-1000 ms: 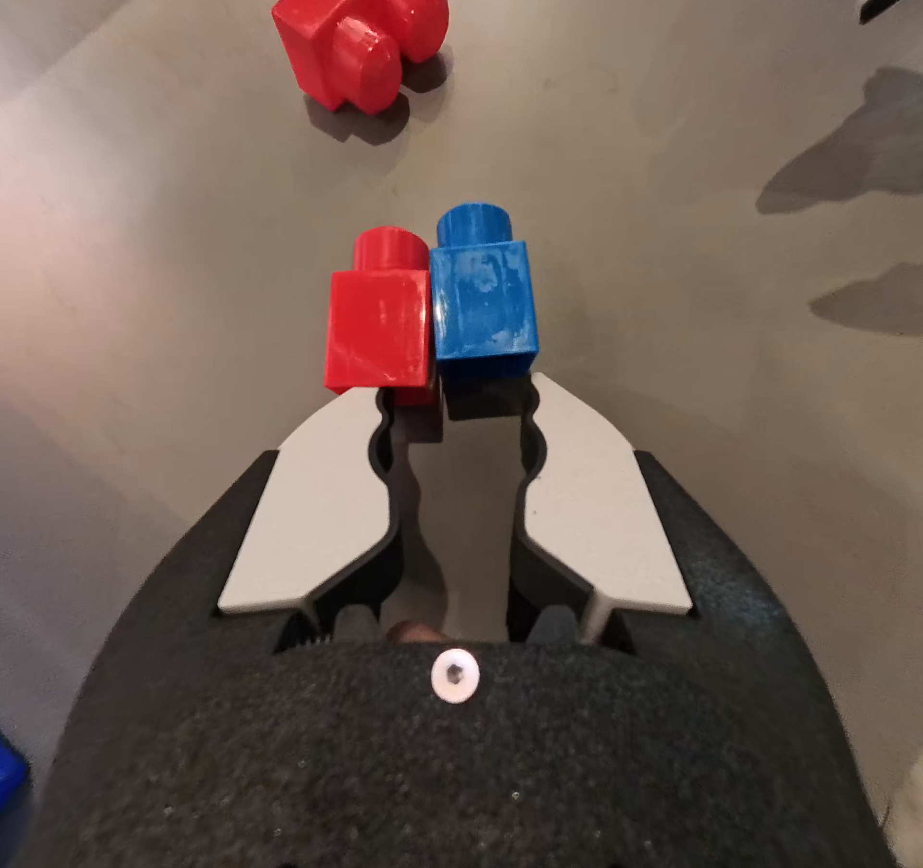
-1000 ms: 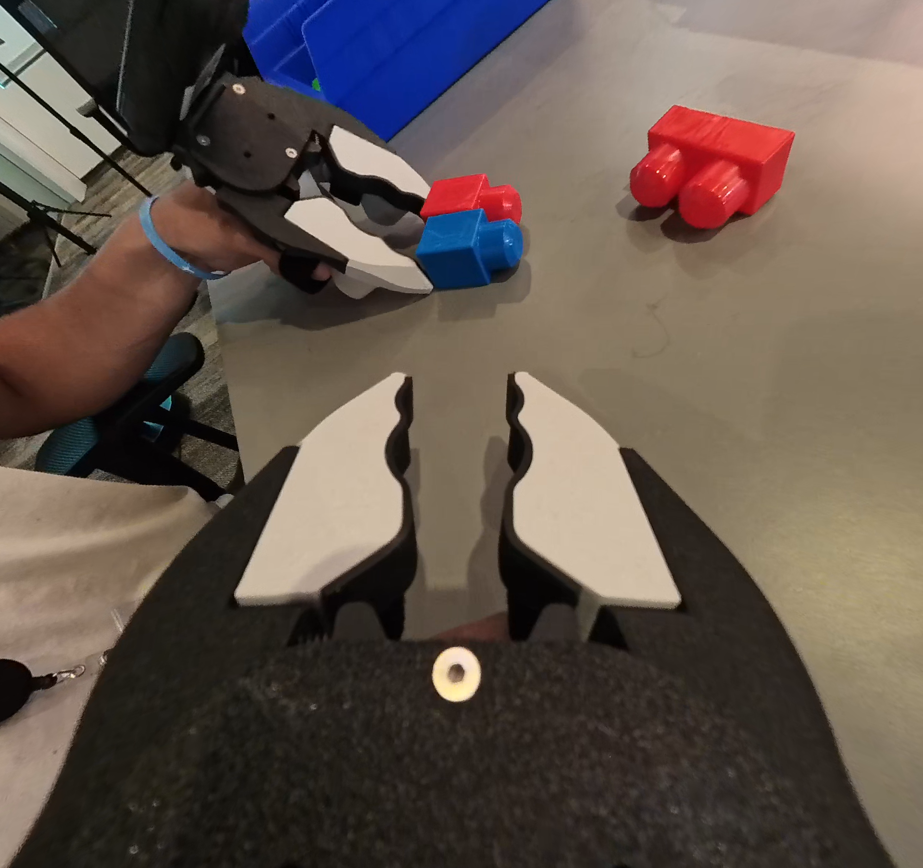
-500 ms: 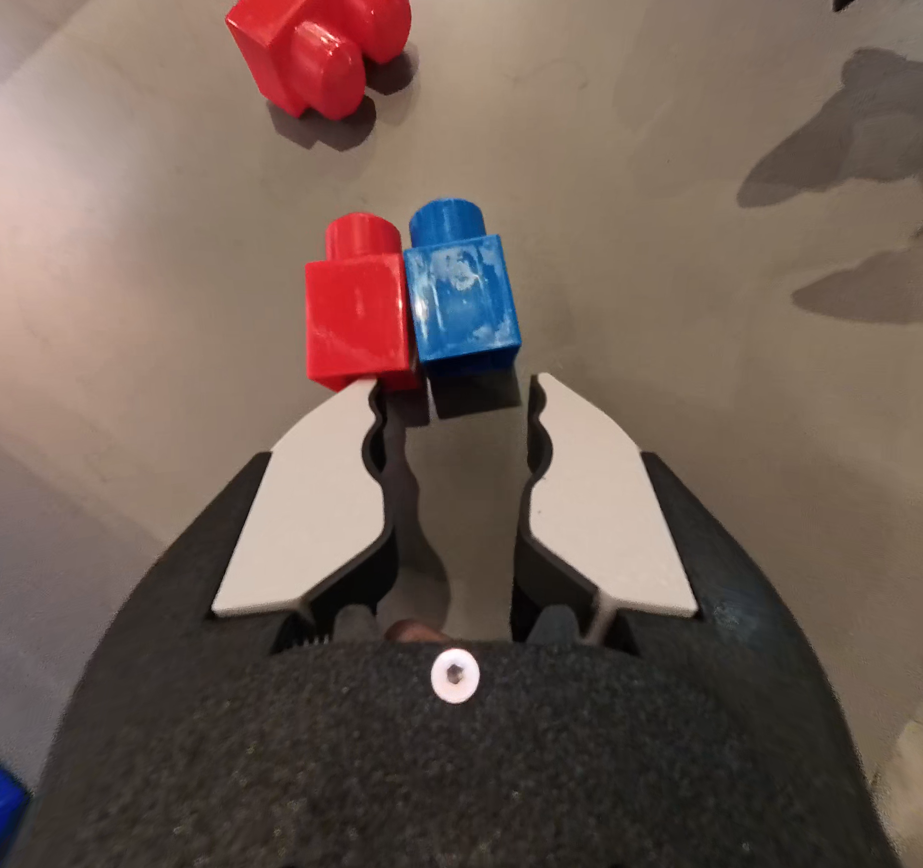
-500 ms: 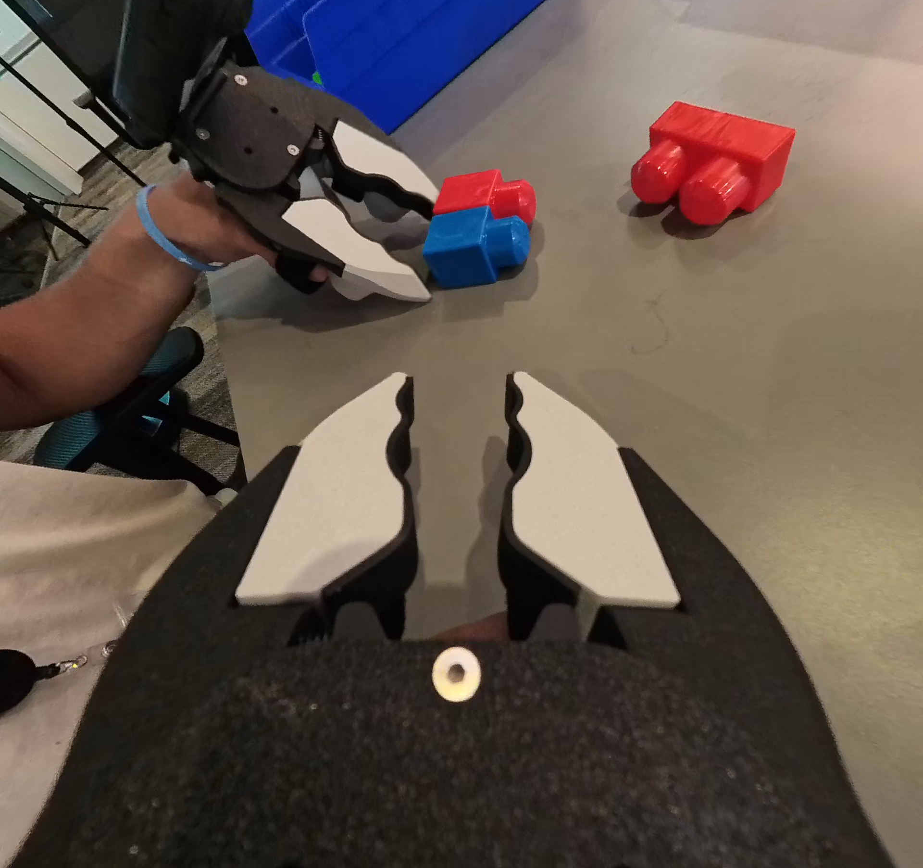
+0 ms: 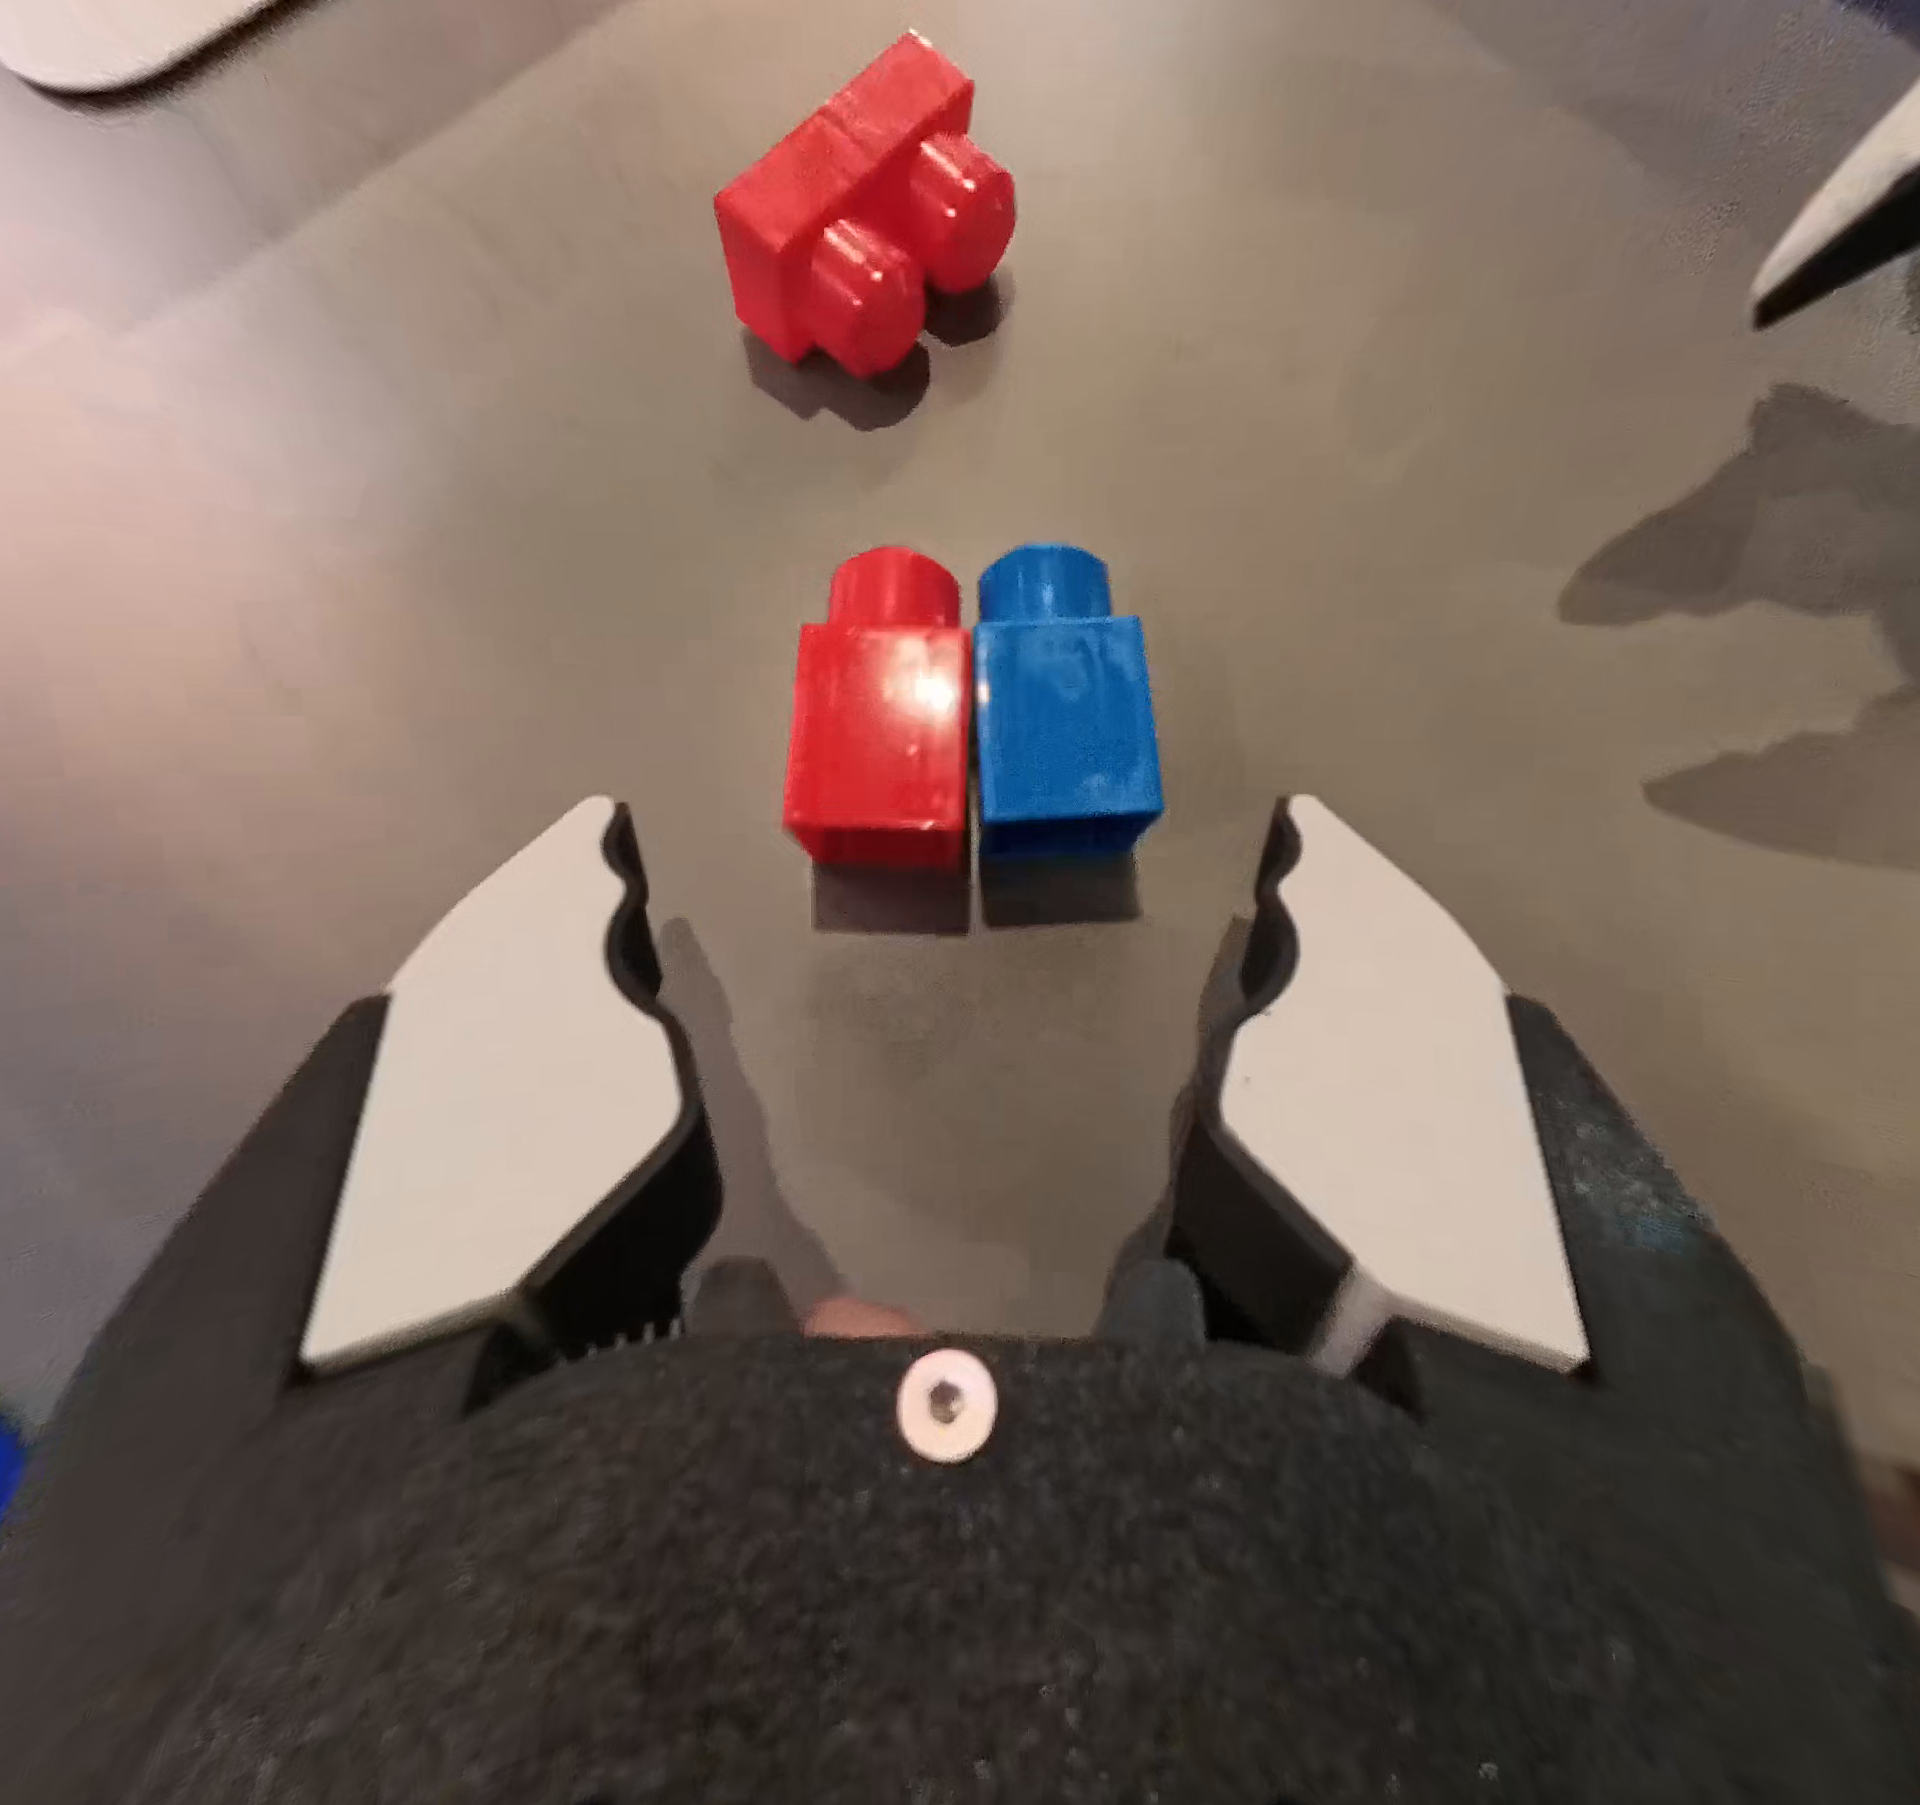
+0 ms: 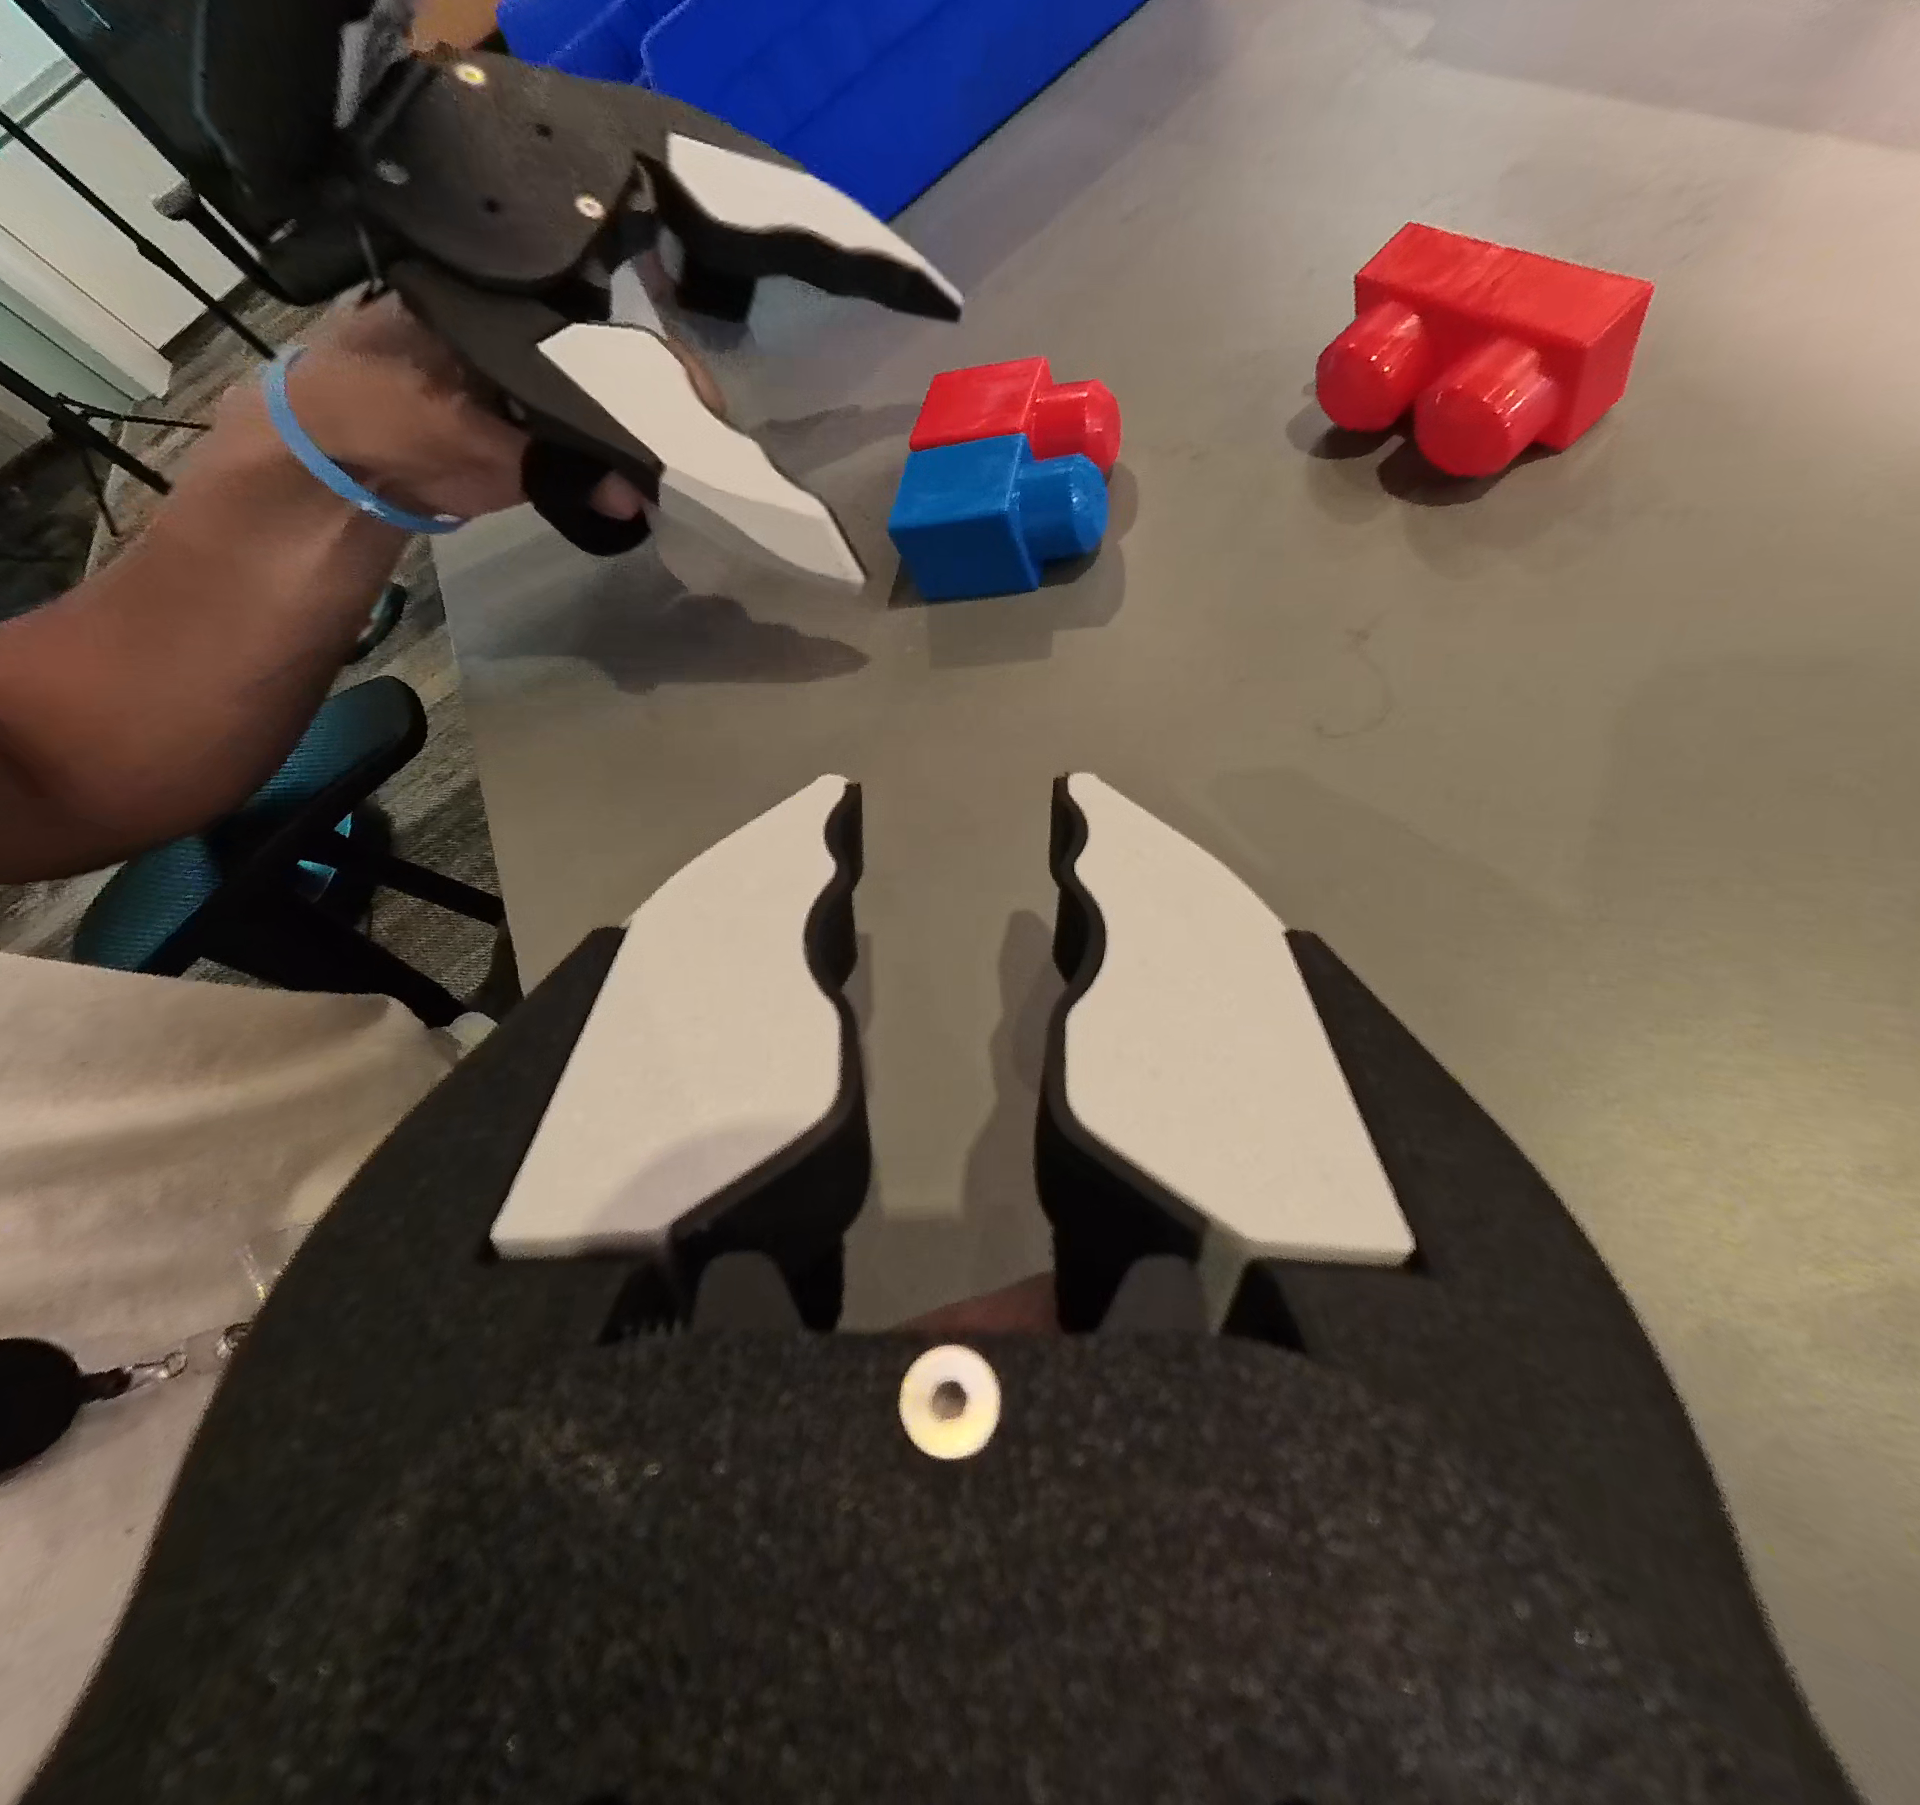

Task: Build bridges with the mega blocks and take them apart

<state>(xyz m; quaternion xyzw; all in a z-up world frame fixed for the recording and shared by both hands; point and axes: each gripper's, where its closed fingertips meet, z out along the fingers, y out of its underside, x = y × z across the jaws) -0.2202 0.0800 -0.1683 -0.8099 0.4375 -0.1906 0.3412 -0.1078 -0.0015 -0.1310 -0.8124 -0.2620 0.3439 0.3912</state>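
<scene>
Your left tongs gape empty just short of the touching red block and blue block, wide enough to straddle both. Your right tongs wait narrowly parted and empty, well back on the bench.

Your pictures are bright enough, with soft indoor light. A white shiny spot sits on the small red block in the middle of the left wrist view, so light comes from above. Dark shadows lie on the grey table under the blocks and at the right edge. The left wrist view is a bit smeary, most at the upper left. In the right wrist view, your left gripper at the upper left looks blurry. Straight lines bend near the edges of both views.
</scene>
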